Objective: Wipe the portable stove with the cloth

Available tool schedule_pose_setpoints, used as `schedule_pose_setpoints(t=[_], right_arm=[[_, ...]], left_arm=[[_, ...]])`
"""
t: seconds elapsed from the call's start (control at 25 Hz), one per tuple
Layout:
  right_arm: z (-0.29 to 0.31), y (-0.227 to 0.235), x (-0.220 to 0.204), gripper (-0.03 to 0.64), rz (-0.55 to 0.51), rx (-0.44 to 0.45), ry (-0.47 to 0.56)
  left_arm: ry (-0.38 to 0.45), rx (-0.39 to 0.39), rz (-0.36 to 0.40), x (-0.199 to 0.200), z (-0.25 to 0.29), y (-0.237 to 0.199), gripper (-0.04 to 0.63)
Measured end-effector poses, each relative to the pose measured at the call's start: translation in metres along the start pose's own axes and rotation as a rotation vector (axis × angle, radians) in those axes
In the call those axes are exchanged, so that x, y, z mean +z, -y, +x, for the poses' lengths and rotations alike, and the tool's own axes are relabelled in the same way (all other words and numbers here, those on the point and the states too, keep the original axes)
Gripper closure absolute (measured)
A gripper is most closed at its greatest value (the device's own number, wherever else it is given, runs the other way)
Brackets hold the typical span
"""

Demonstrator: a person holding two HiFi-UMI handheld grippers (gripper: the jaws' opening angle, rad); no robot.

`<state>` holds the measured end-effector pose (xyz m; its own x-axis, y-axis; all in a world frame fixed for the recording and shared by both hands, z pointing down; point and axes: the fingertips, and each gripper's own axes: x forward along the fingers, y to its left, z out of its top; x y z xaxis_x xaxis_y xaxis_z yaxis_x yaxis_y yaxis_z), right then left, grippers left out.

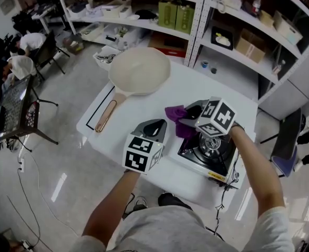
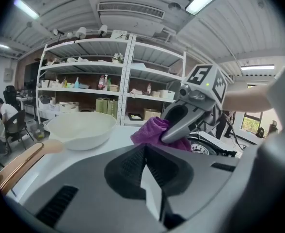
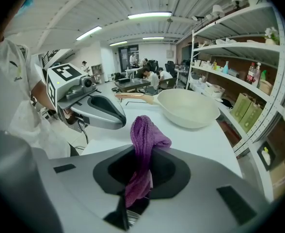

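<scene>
In the head view a white table (image 1: 144,106) carries a cream pan (image 1: 140,70) at its far left and the portable stove (image 1: 217,154) at its near right; the right gripper (image 1: 188,121) hangs over the stove's far left corner with the purple cloth (image 1: 176,113) bunched at its tip, likely so that a wipe can start from that edge; whether the cloth is pressing on the stove top cannot be told from here. The left gripper (image 1: 155,126) sits over the table's near edge, just left of the stove and apart from it, seemingly parked out of the wiping path.

In the left gripper view its jaws meet with nothing between them; past them the right gripper's grey finger (image 2: 181,120) lies over the cloth, with the stove's burner (image 2: 203,147) just to the right and the pan well off to the left.

In the right gripper view the jaws are clamped on the cloth (image 3: 143,140); a fold stands up beyond the tips while the rest trails back into the gripper's recess, so little loose fabric faces the stove and the pad may need laying flatter to wipe well; the left gripper (image 3: 96,113) lies near on the left and the pan (image 3: 188,107) further off.
</scene>
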<state>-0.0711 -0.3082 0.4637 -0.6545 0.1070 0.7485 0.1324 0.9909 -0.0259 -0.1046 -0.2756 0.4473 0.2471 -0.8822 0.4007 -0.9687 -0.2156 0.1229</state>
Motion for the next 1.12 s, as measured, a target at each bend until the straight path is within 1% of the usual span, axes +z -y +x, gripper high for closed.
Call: schedule_pose_setpoints(t=[0.28,0.56,0.72,0.92,1.12], right_arm=[[-0.001,0.036,-0.004,0.552,0.014,-0.045,0.000],[-0.004,0.073,-0.009,0.552,0.049,-0.081,0.016],[-0.006,0.093,-0.012,0.552,0.081,-0.112,0.032],[-0.011,0.121,-0.020,0.552,0.143,-0.175,0.056],[-0.013,0.133,-0.026,0.552,0.170,-0.194,0.072]], left_arm=[[-0.011,0.016,-0.006,0.000,0.016,-0.001,0.594],[-0.017,0.028,-0.013,0.004,0.033,-0.001,0.594],[-0.018,0.029,-0.014,0.007,0.042,0.000,0.594],[-0.030,0.031,-0.014,0.006,0.050,0.004,0.594],[-0.030,0.040,-0.010,0.006,0.057,0.003,0.592]])
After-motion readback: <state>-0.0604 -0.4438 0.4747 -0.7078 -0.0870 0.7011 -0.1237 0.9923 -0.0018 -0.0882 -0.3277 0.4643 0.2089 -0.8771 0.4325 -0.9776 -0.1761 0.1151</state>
